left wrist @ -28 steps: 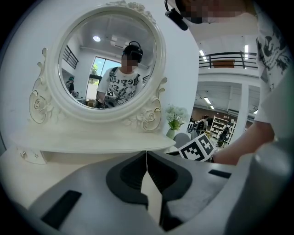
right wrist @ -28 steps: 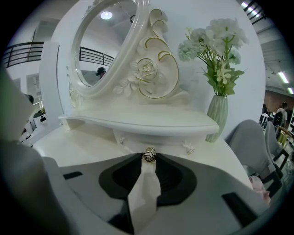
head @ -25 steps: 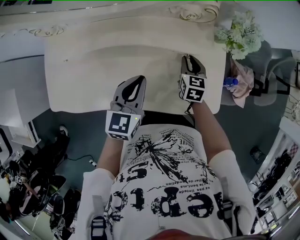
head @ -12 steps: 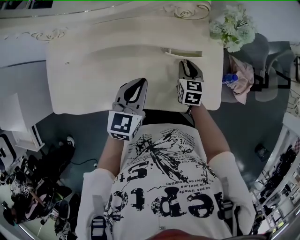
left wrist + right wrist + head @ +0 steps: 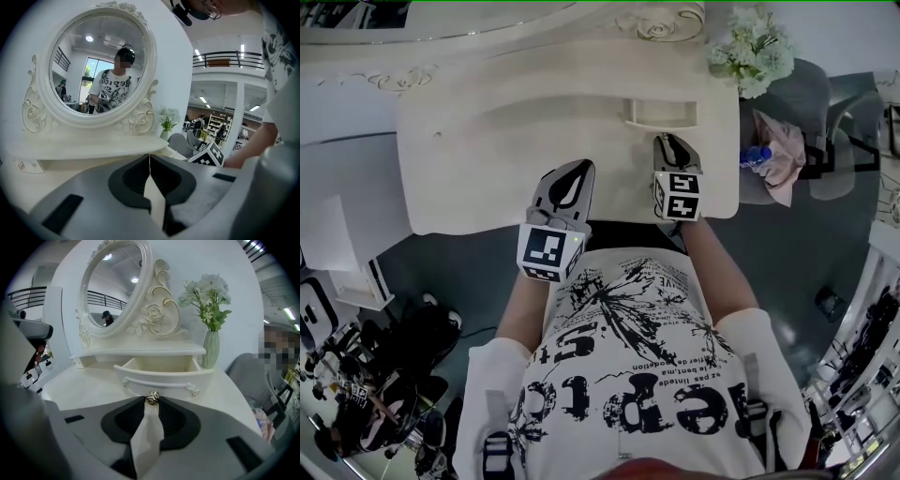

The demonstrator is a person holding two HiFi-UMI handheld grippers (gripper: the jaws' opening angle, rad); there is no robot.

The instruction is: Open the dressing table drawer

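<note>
The cream dressing table [image 5: 487, 141] carries a small drawer [image 5: 661, 112] under its mirror shelf, and it stands pulled partly out. In the right gripper view the drawer front [image 5: 164, 379] shows its empty inside behind it. My right gripper [image 5: 667, 141] is shut on the round metal knob [image 5: 152, 397] at the middle of that front. My left gripper [image 5: 579, 169] hovers over the tabletop near the front edge. Its jaws meet with nothing between them in the left gripper view [image 5: 150, 157].
A vase of white flowers [image 5: 750, 52] stands at the table's back right corner, just right of the drawer. The oval mirror [image 5: 96, 61] rises behind the shelf. A grey chair with a pink cloth [image 5: 778, 155] and a blue bottle sits right of the table.
The drawer has slid out from under the shelf toward me as my right gripper drew back with the knob. My left gripper has stayed about where it was.
</note>
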